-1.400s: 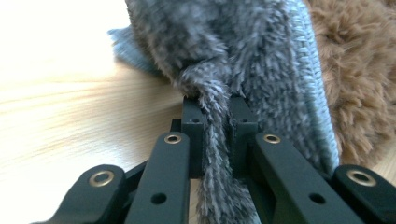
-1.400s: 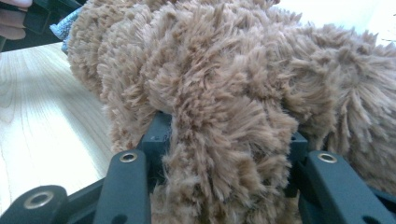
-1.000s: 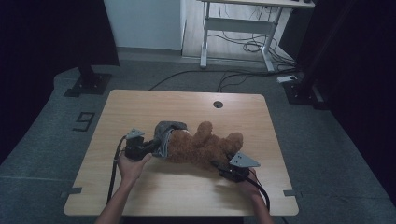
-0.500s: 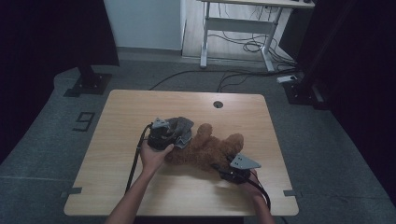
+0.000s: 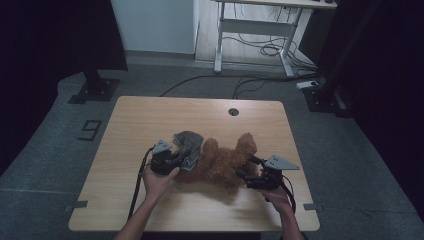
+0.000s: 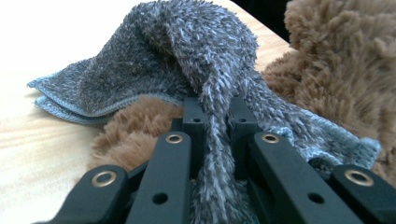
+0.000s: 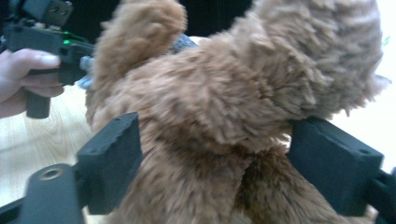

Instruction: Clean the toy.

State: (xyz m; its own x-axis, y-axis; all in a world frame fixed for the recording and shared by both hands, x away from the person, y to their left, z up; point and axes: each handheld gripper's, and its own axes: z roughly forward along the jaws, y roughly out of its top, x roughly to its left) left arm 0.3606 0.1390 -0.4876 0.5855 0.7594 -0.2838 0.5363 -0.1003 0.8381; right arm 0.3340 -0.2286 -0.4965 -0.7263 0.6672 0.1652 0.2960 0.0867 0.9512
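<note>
- Brown plush bear (image 5: 222,162) lying on its side near the front of the counter (image 5: 150,120), between the two grippers.
- Grey fuzzy cloth (image 5: 189,145) draped over the bear's left end, part bunched, part spilling onto the counter beside the bear.
- Left gripper (image 5: 172,160) at the bear's left end, jaws squeezed tight on a ridge of the cloth (image 6: 219,135); pile bulging out above and below the pinch.
- Right gripper (image 5: 247,175) at the bear's right end, jaws just spread wide, standing either side of the plush body (image 7: 224,116); fur brushing the pads, no firm squeeze visible.
- Both things likely light, soft, easily squashed; nothing brittle.
- Cloth limp, so likely to follow a pull from the pinched ridge, dragging or snagging on the bear's fur.
- Bear floppy; a narrow part, a limb or the waist, probably the surest hold, since thick fur over stuffing gives and may slip from a shallow grip.
- Deep bite past the pile advisable for either thing.
</note>
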